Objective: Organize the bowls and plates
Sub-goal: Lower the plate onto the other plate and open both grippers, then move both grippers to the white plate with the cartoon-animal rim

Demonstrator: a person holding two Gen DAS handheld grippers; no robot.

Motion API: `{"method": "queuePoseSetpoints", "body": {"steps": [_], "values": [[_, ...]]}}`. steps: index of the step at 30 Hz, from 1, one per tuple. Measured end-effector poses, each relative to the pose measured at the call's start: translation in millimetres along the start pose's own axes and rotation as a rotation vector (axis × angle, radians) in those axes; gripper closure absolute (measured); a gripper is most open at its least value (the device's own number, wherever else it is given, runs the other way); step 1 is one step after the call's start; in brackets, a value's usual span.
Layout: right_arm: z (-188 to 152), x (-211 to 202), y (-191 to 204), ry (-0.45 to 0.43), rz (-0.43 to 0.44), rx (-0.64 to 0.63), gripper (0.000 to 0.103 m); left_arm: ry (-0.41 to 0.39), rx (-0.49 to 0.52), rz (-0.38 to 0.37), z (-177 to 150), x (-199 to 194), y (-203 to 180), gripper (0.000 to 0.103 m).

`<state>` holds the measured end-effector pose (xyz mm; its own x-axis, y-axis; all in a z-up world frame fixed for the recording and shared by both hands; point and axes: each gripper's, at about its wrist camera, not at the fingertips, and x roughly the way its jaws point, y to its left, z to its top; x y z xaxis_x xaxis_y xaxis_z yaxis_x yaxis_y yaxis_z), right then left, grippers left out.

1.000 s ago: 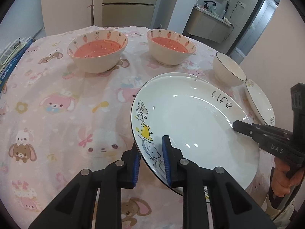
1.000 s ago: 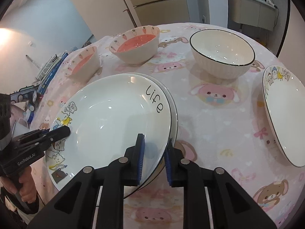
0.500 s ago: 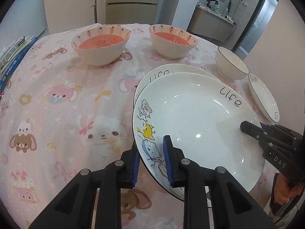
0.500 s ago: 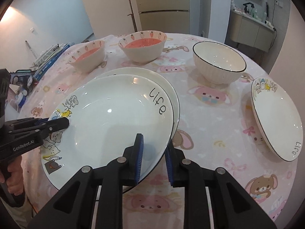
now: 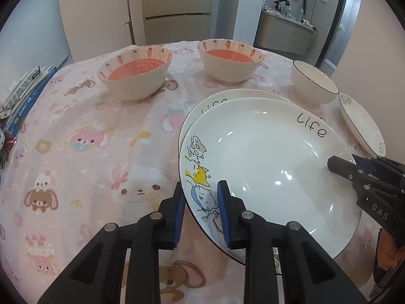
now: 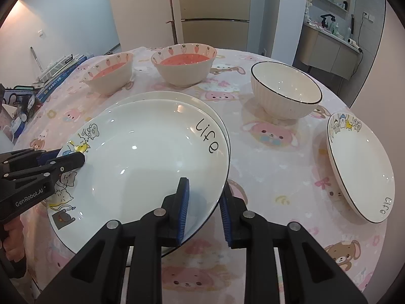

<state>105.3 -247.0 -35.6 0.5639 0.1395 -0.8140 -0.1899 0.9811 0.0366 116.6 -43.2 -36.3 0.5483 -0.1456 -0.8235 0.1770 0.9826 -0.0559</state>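
Note:
A white "Life" plate with cartoon cats [image 5: 263,162] [image 6: 152,157] is held above a second matching plate [image 5: 215,98] [image 6: 162,96] that lies on the table. My left gripper [image 5: 200,210] is shut on the held plate's cat-side rim; it also shows in the right wrist view [image 6: 73,158]. My right gripper [image 6: 203,210] is shut on the opposite rim; it shows in the left wrist view [image 5: 336,164]. Two strawberry bowls with pink insides [image 5: 135,76] [image 5: 230,59], a white black-rimmed bowl [image 6: 286,91] and a smaller plate [image 6: 359,167] stand around.
The round table has a pink cartoon cloth [image 5: 88,152]. Books [image 5: 22,93] are stacked at its left edge. A cabinet [image 5: 177,10] and a bathroom counter [image 5: 286,30] are behind the table.
Both grippers have lifted the top plate and drawn it toward me, so the far rim of the lower plate now shows. Both cameras have risen and tilted back.

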Motion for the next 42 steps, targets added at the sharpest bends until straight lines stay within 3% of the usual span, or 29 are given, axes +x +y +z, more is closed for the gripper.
{"method": "queuePoseSetpoints", "body": {"steps": [4,8,12,20,22,32,37,40,41,42], "values": [[-3.2,1.1,-4.9,0.009,0.019,0.031,0.081,-0.031,0.026,0.024,-6.7,-4.5,-7.1,0.077],[-5.3,-2.4,-5.8,-0.001,0.030,0.028,0.081,-0.021,-0.007,-0.024,-10.2,-9.3,-2.4,0.077],[-4.8,-4.6,-8.1,0.002,0.046,0.038,0.081,-0.052,-0.035,0.005,-15.1,-21.7,-1.9,0.077],[-9.4,-20.5,-16.2,-0.024,0.080,0.068,0.082,-0.099,-0.051,-0.008,-22.2,-46.7,-2.5,0.077],[-9.3,-22.1,-17.8,-0.031,0.083,0.074,0.088,-0.085,-0.048,-0.021,-21.1,-44.4,-3.8,0.077],[-12.2,-22.4,-23.7,-0.036,0.089,0.092,0.091,-0.134,-0.017,0.007,-22.5,-52.6,-11.4,0.077],[-12.1,-30.1,-24.8,-0.055,0.092,0.093,0.091,-0.193,0.007,0.057,-20.6,-66.7,-20.6,0.077],[-11.0,-39.9,-24.0,-0.082,0.094,0.086,0.091,-0.185,-0.007,0.036,-17.4,-70.9,-21.0,0.076],[-10.9,-45.5,-23.7,-0.099,0.098,0.082,0.091,-0.193,-0.007,0.031,-16.6,-73.5,-22.3,0.072],[-10.3,-50.9,-23.6,-0.116,0.096,0.079,0.091,-0.204,-0.004,0.034,-16.0,-76.6,-23.6,0.058]]}}
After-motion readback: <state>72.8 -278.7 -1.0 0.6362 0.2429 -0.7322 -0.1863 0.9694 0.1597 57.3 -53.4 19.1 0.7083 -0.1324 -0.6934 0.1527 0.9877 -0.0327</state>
